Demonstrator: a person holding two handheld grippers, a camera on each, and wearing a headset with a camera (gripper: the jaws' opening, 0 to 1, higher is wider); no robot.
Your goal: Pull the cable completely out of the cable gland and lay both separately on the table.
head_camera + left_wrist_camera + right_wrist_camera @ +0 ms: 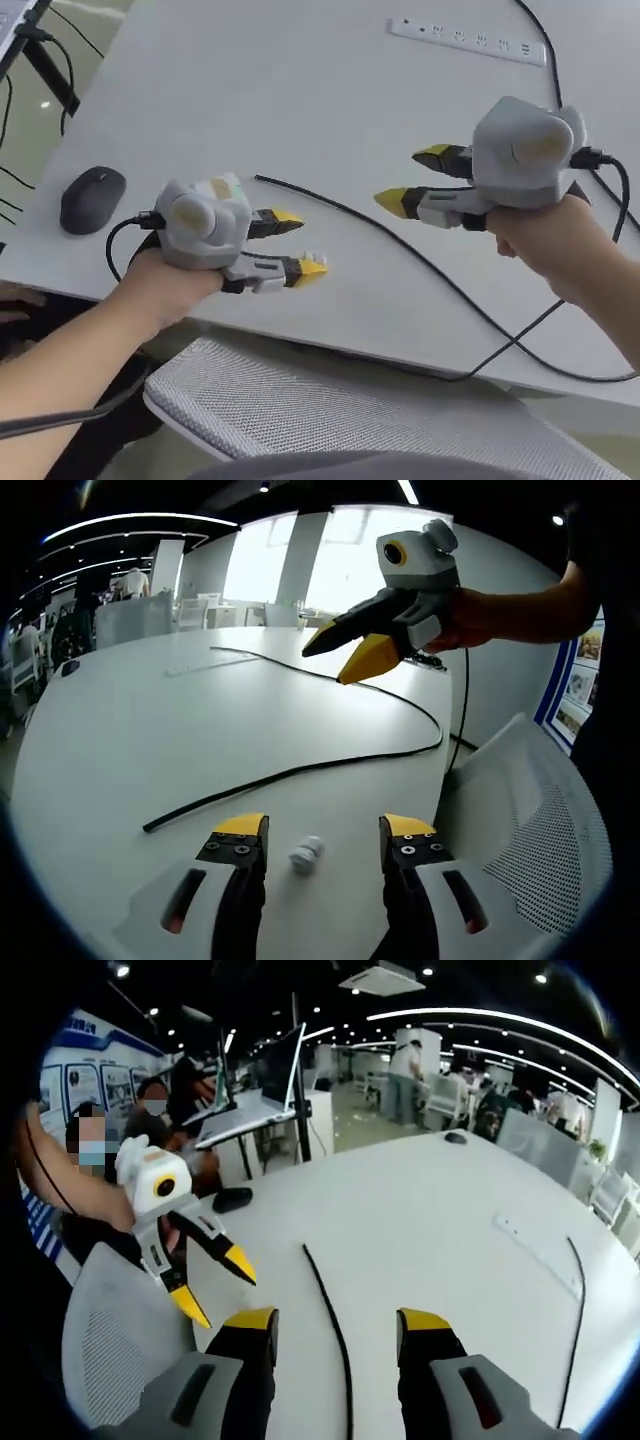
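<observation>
A small white cable gland (307, 854) lies by itself on the white table (330, 110), below and between the jaws of my left gripper (325, 830), which is open and holds nothing. The black cable (400, 245) lies loose across the table, its free end near the left gripper (312, 243). In the left gripper view the cable (300, 768) runs just beyond the gland, apart from it. My right gripper (397, 175) hovers open above the cable, which also passes under its jaws (337, 1320) as a thin black line (325, 1295). Both grippers are off the table.
A black mouse (92, 198) sits at the table's left edge. A white power strip (468, 40) lies at the far side. A grey mesh chair (350, 410) stands below the near edge. The grippers' own black leads hang off the right side (610, 200).
</observation>
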